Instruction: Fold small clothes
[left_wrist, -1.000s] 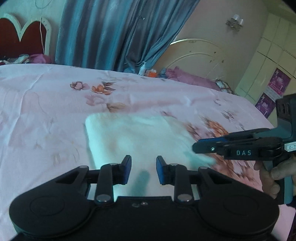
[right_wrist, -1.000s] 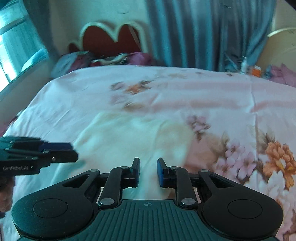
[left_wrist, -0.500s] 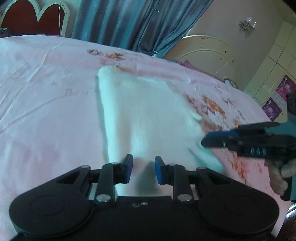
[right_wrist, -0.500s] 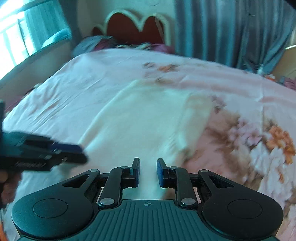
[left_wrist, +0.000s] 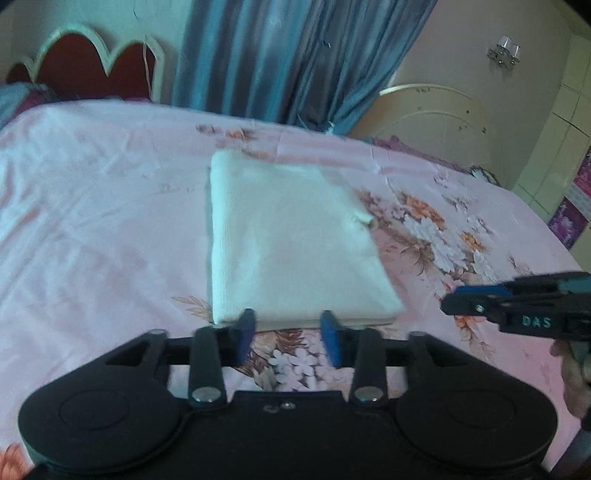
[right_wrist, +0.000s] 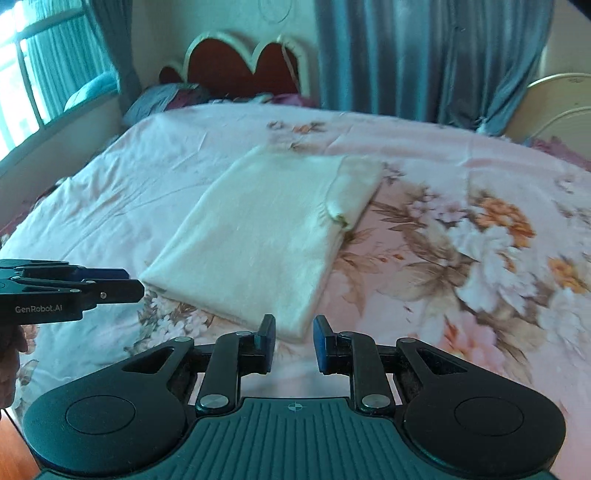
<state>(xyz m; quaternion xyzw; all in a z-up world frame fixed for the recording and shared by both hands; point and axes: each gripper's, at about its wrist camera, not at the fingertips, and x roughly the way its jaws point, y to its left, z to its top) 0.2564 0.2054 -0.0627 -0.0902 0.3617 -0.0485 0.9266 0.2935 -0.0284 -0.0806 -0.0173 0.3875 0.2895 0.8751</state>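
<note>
At the bottom of the left wrist view, the left hand-held gripper (left_wrist: 288, 332) has spread its fingers wider than half a second ago and hangs empty just short of the near edge of the folded white garment (left_wrist: 291, 243). The right hand-held gripper (right_wrist: 294, 338) is likewise spread and empty, near the garment's lower corner. Both have drawn back from the cloth, which now lies flat in the middle of the frame on the floral bed sheet (right_wrist: 461, 258). A small flap at its right edge (right_wrist: 338, 216) looks loosely tucked, though blur makes this uncertain. This fold seems finished. Blue curtains (left_wrist: 295, 55) hang behind.
</note>
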